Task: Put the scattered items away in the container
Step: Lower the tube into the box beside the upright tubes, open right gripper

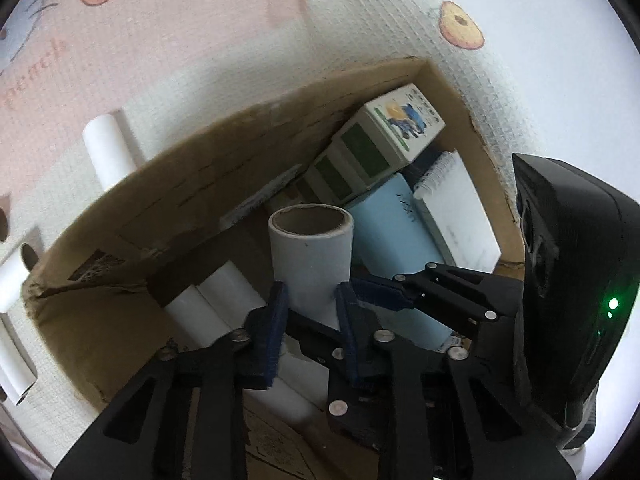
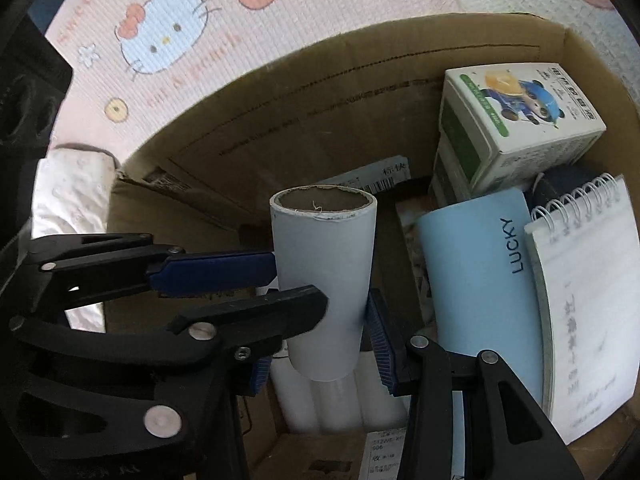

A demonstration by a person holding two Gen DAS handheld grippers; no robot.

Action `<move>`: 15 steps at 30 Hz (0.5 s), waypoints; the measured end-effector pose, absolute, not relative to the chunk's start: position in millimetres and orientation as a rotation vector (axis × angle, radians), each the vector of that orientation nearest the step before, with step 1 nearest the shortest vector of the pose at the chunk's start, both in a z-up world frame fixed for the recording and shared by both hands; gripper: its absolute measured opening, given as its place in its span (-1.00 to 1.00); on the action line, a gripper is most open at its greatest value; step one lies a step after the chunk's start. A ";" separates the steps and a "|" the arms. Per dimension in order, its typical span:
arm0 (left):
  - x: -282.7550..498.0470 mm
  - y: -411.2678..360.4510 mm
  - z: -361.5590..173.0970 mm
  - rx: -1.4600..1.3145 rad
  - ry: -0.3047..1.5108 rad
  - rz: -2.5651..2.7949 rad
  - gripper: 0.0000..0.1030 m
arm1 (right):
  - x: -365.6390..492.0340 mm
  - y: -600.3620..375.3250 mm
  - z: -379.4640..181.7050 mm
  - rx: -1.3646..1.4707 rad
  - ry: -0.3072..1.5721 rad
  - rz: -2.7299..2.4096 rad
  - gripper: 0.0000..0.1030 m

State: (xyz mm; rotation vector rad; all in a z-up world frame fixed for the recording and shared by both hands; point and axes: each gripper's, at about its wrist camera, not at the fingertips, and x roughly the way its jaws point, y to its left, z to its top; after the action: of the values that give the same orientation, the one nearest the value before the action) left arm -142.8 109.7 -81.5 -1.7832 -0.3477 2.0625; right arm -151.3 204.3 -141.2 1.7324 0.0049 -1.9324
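A white paper roll with a brown cardboard core is held upright over the open cardboard box. My left gripper is shut on its lower part. My right gripper is shut on the same roll, gripping it from another side; it also shows in the left wrist view. The left gripper's blue pads reach in from the left in the right wrist view. Several white rolls lie on the box floor below.
The box also holds a stack of green-and-white cartons, a light blue "LUCKY" item and a spiral notepad. White rolls lie on the cartoon-print mat outside the box.
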 end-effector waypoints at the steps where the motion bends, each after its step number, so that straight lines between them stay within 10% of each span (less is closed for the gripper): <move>1: -142.3 108.3 -80.6 -1.789 -0.327 2.086 -0.63 | -152.3 203.2 -142.5 1.741 0.010 -1.926 -0.23; 15: -136.9 68.7 -60.9 -1.720 -0.339 2.222 -0.82 | -150.6 167.7 -172.9 1.870 0.403 -1.925 -0.22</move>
State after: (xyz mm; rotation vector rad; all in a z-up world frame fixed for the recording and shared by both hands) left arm -136.9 68.7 -60.9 -1.7203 -0.3389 2.2216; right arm -150.6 167.7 -172.9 1.8700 0.4028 -1.9250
